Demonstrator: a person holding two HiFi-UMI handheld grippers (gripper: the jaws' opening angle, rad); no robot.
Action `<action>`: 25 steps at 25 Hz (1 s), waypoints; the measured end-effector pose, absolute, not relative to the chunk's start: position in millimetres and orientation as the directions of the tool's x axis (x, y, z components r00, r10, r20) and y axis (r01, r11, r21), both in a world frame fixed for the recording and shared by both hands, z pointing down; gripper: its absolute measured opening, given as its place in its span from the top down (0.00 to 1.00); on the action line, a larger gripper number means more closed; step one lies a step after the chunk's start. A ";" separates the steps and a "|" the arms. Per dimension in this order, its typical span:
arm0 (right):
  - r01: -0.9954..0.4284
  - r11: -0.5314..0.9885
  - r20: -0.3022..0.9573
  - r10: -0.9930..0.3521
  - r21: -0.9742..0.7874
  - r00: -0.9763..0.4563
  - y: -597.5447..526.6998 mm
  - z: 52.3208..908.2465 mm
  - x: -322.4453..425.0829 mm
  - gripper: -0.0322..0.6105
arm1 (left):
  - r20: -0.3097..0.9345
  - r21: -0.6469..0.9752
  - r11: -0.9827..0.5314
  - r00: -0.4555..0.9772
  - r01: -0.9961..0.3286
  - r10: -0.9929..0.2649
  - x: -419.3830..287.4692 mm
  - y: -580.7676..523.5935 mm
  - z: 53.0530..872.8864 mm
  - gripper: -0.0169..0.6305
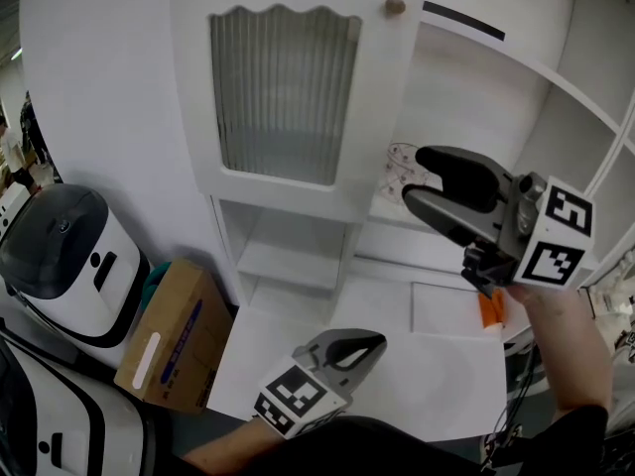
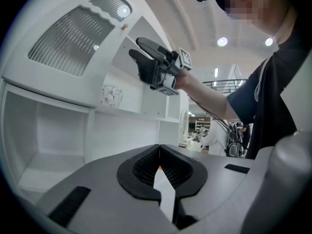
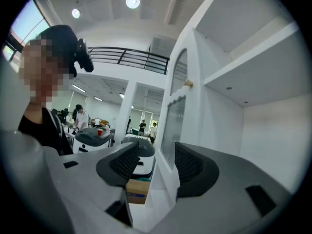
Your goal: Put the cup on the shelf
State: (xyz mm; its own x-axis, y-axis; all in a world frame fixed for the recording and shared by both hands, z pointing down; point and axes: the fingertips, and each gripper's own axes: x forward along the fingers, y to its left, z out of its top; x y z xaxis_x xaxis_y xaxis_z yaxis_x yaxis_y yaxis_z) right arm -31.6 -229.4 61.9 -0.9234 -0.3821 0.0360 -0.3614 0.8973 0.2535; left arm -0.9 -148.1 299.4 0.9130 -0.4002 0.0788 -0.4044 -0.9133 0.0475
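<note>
Only the head view and left gripper view show the glass cup (image 1: pixel 399 170) on the shelf (image 1: pixel 397 218), just beside the right gripper (image 1: pixel 415 177), whose jaws are parted. The left gripper (image 1: pixel 372 343) hangs low, jaws together.

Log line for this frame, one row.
cup: on shelf | right gripper: open, empty, raised beside door | left gripper: shut, empty, low

We count two grippers: left gripper (image 1: pixel 378 341) at six o'clock, right gripper (image 1: pixel 415 177) at three. One clear cup (image 1: pixel 402 167), one door knob (image 1: pixel 395 6) at twelve, one cardboard box (image 1: pixel 174 330) and two white machines (image 1: pixel 69 256) (image 1: pixel 60 424) at eight.
</note>
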 end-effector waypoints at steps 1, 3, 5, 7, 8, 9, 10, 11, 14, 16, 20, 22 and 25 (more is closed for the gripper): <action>-0.339 0.905 0.066 -0.367 0.255 -0.928 -220.2 76.6 -36.3 0.65 | 0.074 0.050 -0.910 0.911 -0.411 -0.407 -1.6 -148.6 299.1 0.95; -0.311 0.920 0.100 -0.342 0.240 -0.934 -199.8 108.3 -42.1 0.65 | 0.063 0.056 -0.906 0.907 -0.420 -0.417 -3.9 -148.7 297.8 0.95; -0.310 0.927 0.079 -0.332 0.212 -0.940 -182.0 134.4 -43.8 0.65 | 0.057 0.051 -0.901 0.902 -0.430 -0.428 -7.5 -148.1 296.2 0.95; -0.333 0.928 0.032 -0.343 0.168 -0.939 -171.4 155.0 -42.5 0.65 | 0.055 0.038 -0.895 0.895 -0.445 -0.442 -12.3 -149.4 295.4 0.95; -0.347 0.927 0.012 -0.352 0.140 -0.936 -168.0 165.3 -41.3 0.65 | 0.056 0.035 -0.891 0.891 -0.452 -0.450 -14.6 -150.6 295.8 0.95; -0.357 0.927 -0.001 -0.360 0.111 -0.933 -164.9 176.1 -40.1 0.65 | 0.060 0.034 -0.888 0.888 -0.459 -0.457 -16.4 -152.0 296.9 0.95; -0.363 0.928 -0.007 -0.364 0.083 -0.931 -161.4 187.2 -39.2 0.66 | 0.066 0.034 -0.885 0.885 -0.464 -0.461 -17.4 -153.2 298.6 0.95; -0.366 0.929 -0.008 -0.366 0.056 -0.931 -157.5 198.3 -38.3 0.67 | 0.073 0.033 -0.884 0.883 -0.467 -0.464 -17.6 -153.8 300.8 0.95; -0.372 0.928 -0.009 -0.372 -0.011 -0.928 -144.8 229.3 -32.1 0.78 | 0.098 0.029 -0.883 0.880 -0.469 -0.465 -15.4 -153.2 308.8 0.95; -0.388 0.919 -0.023 -0.391 -0.066 -0.920 -139.6 246.8 -22.6 0.84 | 0.109 0.028 -0.879 0.876 -0.476 -0.470 -14.7 -153.0 314.4 0.95; -0.444 0.884 -0.020 -0.451 -0.148 -0.892 -132.5 283.7 -5.8 0.86 | 0.123 0.071 -0.857 0.857 -0.511 -0.501 -19.9 -154.3 329.7 0.95; -0.479 0.862 -0.011 -0.488 -0.166 -0.873 -128.9 300.8 -0.5 0.86 | 0.134 0.115 -0.843 0.849 -0.526 -0.511 -22.8 -155.2 340.6 0.95; -0.508 0.836 -0.044 -0.527 -0.209 -0.849 -123.8 313.4 5.0 0.89 | 0.147 0.168 -0.826 0.842 -0.539 -0.519 -24.2 -156.2 352.9 0.95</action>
State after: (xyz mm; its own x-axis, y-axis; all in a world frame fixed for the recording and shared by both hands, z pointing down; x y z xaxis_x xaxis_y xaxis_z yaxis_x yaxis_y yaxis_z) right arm 5.0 -123.8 313.4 -0.8488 -0.5269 -0.0438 -0.5079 0.8356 -0.2091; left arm -24.2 -156.2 352.9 0.8419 -0.5193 0.1470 -0.5386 -0.8256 0.1683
